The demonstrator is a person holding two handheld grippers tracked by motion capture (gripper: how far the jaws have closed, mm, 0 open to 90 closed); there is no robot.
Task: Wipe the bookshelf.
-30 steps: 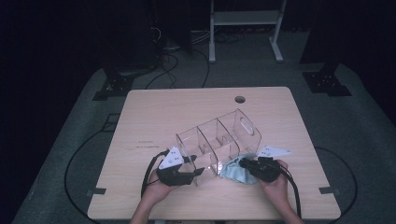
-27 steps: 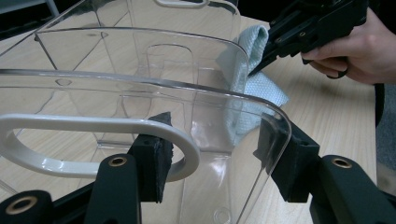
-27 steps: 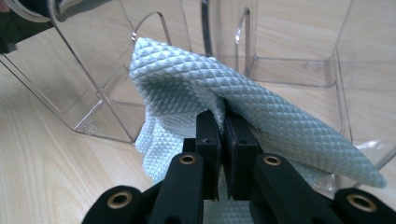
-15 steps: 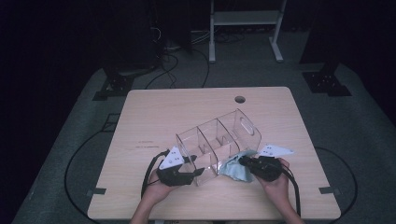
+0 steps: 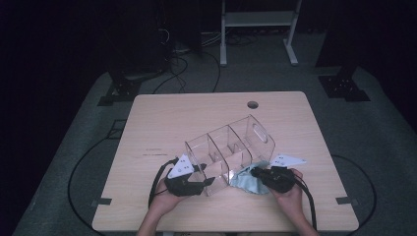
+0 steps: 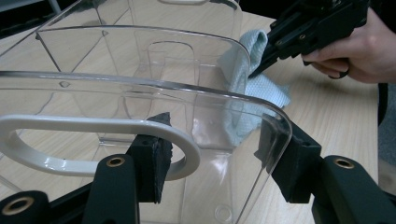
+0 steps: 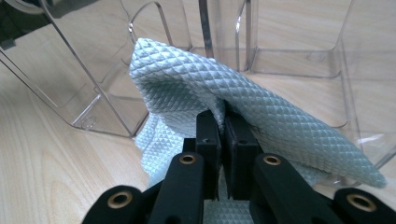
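A clear plastic organizer (image 5: 228, 147) with several compartments lies on its side on the wooden table (image 5: 196, 113). My left gripper (image 5: 204, 181) is at its near end, shut across the end wall (image 6: 140, 60) beside the white-rimmed handle slot (image 6: 93, 126), one pad on each side. My right gripper (image 5: 254, 172) is shut on a fold of a light blue textured cloth (image 7: 210, 79). It holds the cloth (image 5: 244, 182) against the organizer's right side wall (image 7: 289, 46). In the left gripper view, the cloth (image 6: 252, 88) shows through the clear wall, with the right gripper (image 6: 261, 70) behind it.
A round cable hole (image 5: 253, 104) sits near the table's far edge. Black cables (image 5: 162, 177) trail from both grippers toward the front edge. Beyond the table stand a white shelf frame (image 5: 255, 19) and dark stands on grey floor.
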